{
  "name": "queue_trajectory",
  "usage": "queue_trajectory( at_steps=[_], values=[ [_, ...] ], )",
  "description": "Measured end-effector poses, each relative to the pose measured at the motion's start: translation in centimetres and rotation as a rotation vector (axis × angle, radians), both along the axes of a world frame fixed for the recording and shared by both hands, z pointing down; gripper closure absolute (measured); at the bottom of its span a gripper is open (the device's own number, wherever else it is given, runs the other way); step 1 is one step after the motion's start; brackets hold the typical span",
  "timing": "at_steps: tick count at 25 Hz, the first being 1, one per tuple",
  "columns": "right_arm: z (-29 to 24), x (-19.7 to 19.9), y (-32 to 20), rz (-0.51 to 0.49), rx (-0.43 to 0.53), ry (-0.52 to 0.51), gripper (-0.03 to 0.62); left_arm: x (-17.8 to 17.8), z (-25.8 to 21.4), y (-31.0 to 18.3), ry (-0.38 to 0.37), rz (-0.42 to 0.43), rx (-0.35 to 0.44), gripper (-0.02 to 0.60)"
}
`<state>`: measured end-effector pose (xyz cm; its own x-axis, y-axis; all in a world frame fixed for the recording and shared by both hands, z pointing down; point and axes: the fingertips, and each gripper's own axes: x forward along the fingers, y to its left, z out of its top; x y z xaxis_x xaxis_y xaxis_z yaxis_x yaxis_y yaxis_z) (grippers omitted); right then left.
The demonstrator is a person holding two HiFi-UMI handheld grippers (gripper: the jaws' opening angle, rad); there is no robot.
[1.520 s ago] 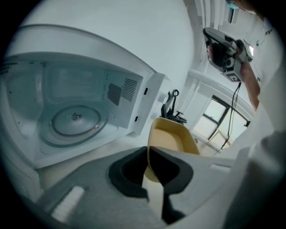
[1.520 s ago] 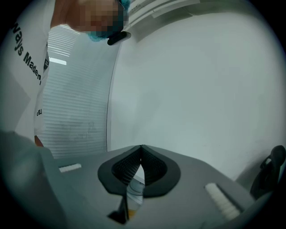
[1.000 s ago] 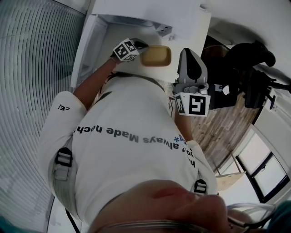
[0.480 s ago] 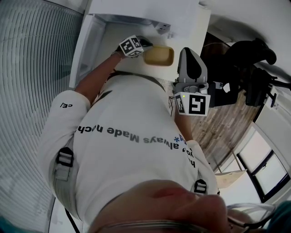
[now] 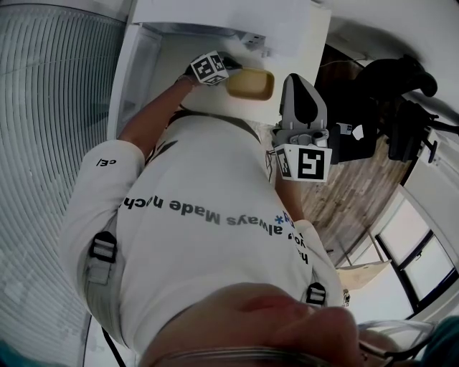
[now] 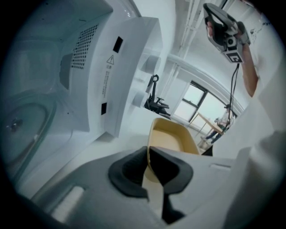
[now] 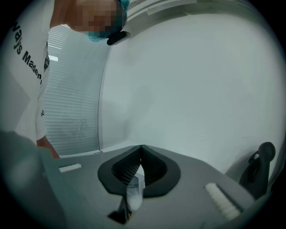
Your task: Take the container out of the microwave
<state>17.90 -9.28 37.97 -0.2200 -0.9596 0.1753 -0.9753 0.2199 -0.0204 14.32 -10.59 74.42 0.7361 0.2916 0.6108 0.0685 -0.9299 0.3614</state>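
Observation:
A shallow yellow container [image 5: 251, 84] hangs outside the open white microwave [image 5: 237, 21], in front of its control panel. My left gripper [image 5: 231, 74] is shut on the container's near rim. In the left gripper view the rim [image 6: 172, 136] runs between the left gripper's [image 6: 149, 150] dark pads. The microwave's cavity with its glass turntable [image 6: 22, 129] lies to the left. My right gripper [image 5: 298, 82] is held up to the right of the container, apart from it. Its [image 7: 141, 147] jaws are shut with nothing between them.
The microwave's front panel [image 6: 111, 67] stands close on the left of the container, above a white counter [image 6: 103, 143]. A ribbed grey wall [image 5: 50, 107] fills the left. Black equipment [image 5: 391, 100] and wooden floor [image 5: 351, 201] lie to the right.
The left gripper and the yellow container have shifted a little toward the top right of the head view. The right gripper has stayed where it was.

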Motion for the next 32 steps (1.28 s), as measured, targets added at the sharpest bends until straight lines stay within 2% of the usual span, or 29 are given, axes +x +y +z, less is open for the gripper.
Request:
queue_trajectory(
  at_steps=[18, 22, 32],
  values=[
    [1.3, 0.7, -1.0, 0.023, -0.034, 0.005, 0.592, 0.9, 2.7, -0.4, -0.014, 0.048, -0.013, 0.561],
    [1.4, 0.8, -1.0, 0.029, -0.04, 0.005, 0.592, 1.2, 2.5, -0.5, -0.005, 0.05, 0.005, 0.557],
    [1.5, 0.8, -0.8, 0.031, -0.034, 0.004, 0.593, 1.0, 1.5, -1.5, 0.028, -0.015, 0.058, 0.52]
  ],
)
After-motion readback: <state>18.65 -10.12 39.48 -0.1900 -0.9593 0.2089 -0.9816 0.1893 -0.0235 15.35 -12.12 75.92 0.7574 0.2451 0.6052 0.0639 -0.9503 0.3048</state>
